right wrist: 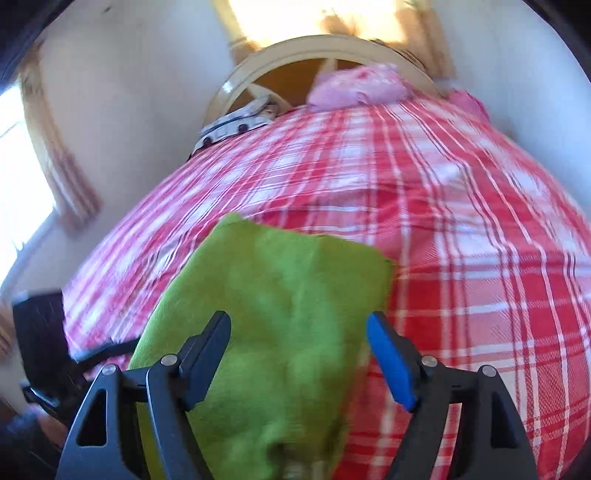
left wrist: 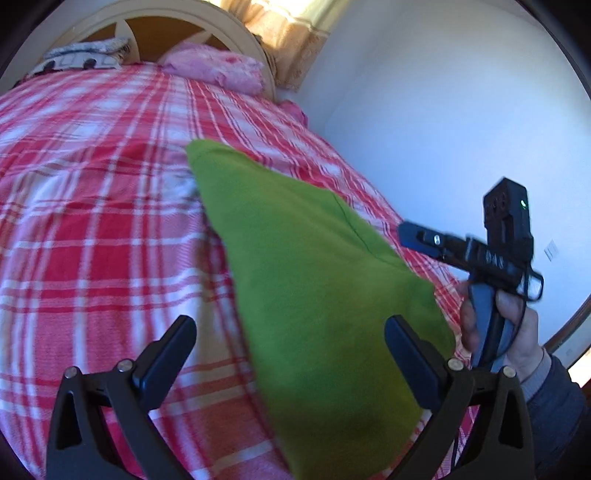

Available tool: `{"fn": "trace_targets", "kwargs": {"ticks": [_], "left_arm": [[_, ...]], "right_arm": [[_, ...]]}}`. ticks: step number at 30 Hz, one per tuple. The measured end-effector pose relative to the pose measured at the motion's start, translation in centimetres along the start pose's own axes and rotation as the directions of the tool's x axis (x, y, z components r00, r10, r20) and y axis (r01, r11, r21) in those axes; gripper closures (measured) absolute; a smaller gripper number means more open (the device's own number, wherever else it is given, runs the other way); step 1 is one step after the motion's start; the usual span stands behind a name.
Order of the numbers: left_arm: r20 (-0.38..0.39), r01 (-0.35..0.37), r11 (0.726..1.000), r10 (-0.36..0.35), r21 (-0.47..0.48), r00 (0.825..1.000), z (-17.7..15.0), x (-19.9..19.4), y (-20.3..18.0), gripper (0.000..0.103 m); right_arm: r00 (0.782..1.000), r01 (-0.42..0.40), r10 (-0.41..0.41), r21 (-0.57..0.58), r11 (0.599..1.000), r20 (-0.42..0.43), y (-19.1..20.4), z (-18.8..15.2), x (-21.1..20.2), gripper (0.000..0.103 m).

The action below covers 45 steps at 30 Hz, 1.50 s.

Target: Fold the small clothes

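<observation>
Open hand-held gripper (right wrist: 299, 350) over green cloth (right wrist: 280, 295)

The green cloth (left wrist: 314, 280) lies flat on the red plaid bedspread (left wrist: 92, 229) and is the landmark here. Left of the cloth the bedspread runs wide and bare, open room for a gripper to pass. Beyond the cloth the bare plaid continues to the head of the bed, where a pink pillow (left wrist: 218, 68), a grey patterned pillow (left wrist: 79, 59) and the curved headboard (left wrist: 229, 26) close it off. Right of the cloth only a narrow strip of bed remains before the white wall (left wrist: 443, 110), and the right gripper (left wrist: 417, 236) with its hand (left wrist: 517, 332) fills that gap.
</observation>
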<state>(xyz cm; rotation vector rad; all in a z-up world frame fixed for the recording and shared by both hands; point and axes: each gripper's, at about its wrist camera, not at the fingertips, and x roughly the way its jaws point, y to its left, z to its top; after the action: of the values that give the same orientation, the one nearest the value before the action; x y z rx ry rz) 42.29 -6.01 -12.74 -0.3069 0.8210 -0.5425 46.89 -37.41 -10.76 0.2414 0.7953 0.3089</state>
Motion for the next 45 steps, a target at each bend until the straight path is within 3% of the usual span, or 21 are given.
{"fn": "trace_targets", "kwargs": {"ticks": [4, 9, 15, 24, 29, 31, 33, 41, 45], "left_arm": [[-0.054, -0.05, 0.998, 0.052, 0.034, 0.997, 0.0, 2.0, -0.6, 0.0], [-0.069, -0.05, 0.998, 0.052, 0.032, 0.996, -0.3, 2.3, -0.5, 0.0], [-0.077, -0.064, 0.996, 0.069, 0.057, 0.995, -0.5, 2.4, -0.8, 0.0], [-0.085, -0.059, 0.996, 0.065, 0.063, 0.994, -0.6, 2.7, -0.9, 0.0], [-0.103, -0.031, 0.997, 0.038, 0.07, 0.994, -0.4, 3.1, -1.0, 0.0], [-0.1, 0.0, 0.998, 0.007, 0.068, 0.995, -0.4, 3.0, -0.9, 0.001], [-0.097, 0.019, 0.998, -0.013, 0.067, 0.995, -0.4, 2.7, -0.9, 0.008], [-0.04, 0.074, 0.997, -0.074, -0.015, 0.996, -0.1, -0.1, 0.2, 0.06], [-0.013, 0.097, 0.995, -0.097, -0.019, 0.995, -0.4, -2.6, -0.4, 0.064]], "right_arm": [[0.998, -0.011, 0.017, 0.089, 0.996, -0.065, -3.2, 0.4, 2.2, 0.026], [0.986, -0.103, 0.126, 0.198, 0.975, -0.107, -5.5, 0.5, 5.4, 0.026], [0.971, -0.191, 0.214, 0.19, 0.963, -0.107, -4.7, 1.0, 7.1, 0.029], [0.961, -0.244, 0.267, 0.234, 0.941, -0.067, -5.4, 0.7, 8.3, 0.049], [0.961, -0.245, 0.267, 0.228, 0.942, -0.069, -4.9, 0.7, 8.1, 0.075], [0.968, -0.228, 0.245, 0.202, 0.952, -0.063, -4.0, 0.7, 7.6, 0.077], [0.975, -0.203, 0.215, 0.183, 0.962, -0.047, -3.2, 0.7, 7.1, 0.078], [0.982, -0.187, 0.185, 0.143, 0.972, 0.025, -0.6, 0.4, 3.3, 0.08], [0.981, -0.195, 0.192, 0.105, 0.975, 0.04, 1.7, 0.5, 1.1, 0.08]]}}
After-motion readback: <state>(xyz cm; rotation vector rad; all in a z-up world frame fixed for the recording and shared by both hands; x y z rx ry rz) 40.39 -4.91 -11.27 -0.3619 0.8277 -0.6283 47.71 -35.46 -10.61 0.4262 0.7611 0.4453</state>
